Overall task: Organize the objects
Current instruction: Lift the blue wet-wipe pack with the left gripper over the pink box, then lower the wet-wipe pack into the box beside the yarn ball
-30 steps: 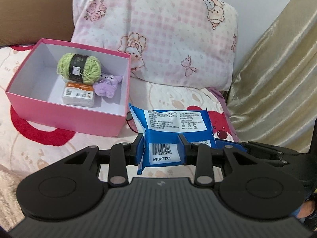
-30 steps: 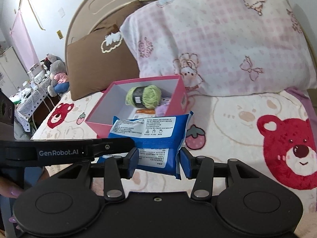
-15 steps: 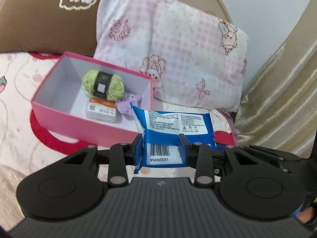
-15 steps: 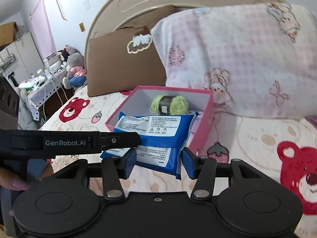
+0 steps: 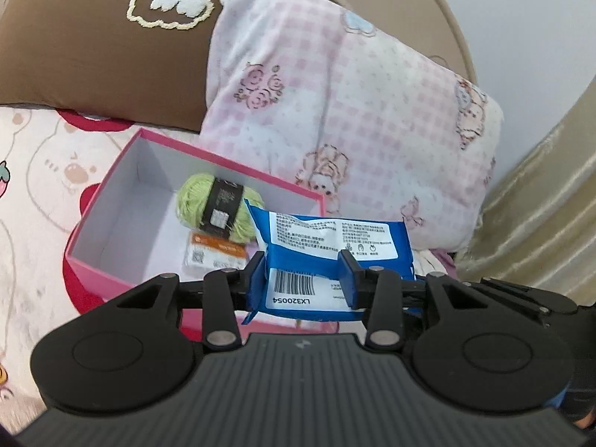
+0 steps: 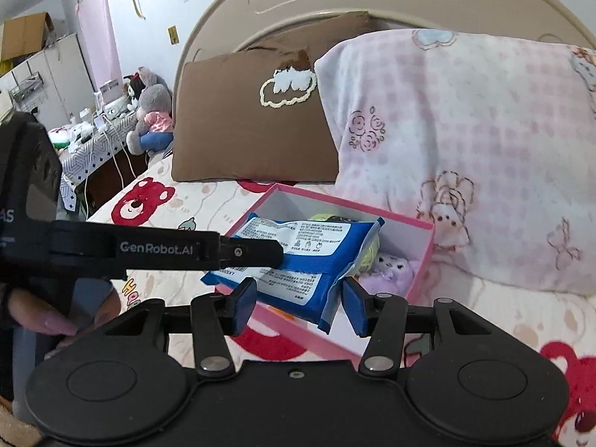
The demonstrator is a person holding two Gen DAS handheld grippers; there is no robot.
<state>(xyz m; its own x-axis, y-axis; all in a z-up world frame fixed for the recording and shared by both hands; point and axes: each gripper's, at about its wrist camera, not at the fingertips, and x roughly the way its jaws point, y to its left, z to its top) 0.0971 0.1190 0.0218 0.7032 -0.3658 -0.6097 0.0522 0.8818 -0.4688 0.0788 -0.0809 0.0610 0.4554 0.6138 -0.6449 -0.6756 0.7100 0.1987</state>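
A blue packet (image 5: 335, 238) with a white label and a barcode hangs over the near right part of the pink box (image 5: 89, 272). My left gripper (image 5: 302, 279) has its pads pressed on the packet's end, and its jaws are opening. In the right wrist view, the packet (image 6: 298, 257) lies between the pads of my right gripper (image 6: 298, 307), which stand just off its sides. One finger of the left gripper (image 6: 253, 253) crosses over it. In the box (image 6: 421, 260) lie green yarn (image 5: 193, 201), an orange-labelled pack (image 5: 212, 257) and a purple plush (image 6: 391, 268).
A pink checked pillow (image 5: 354, 111) and a brown pillow (image 5: 93, 48) lean on the headboard behind the box. A gold curtain (image 5: 540, 205) hangs at the right. A side table with plush toys (image 6: 149, 111) stands at the far left. A person's fingers (image 6: 48, 320) hold the left gripper.
Both grippers have carried the blue packet from the bedsheet beside the box to above its near right part. The right gripper's pads have eased apart a little.
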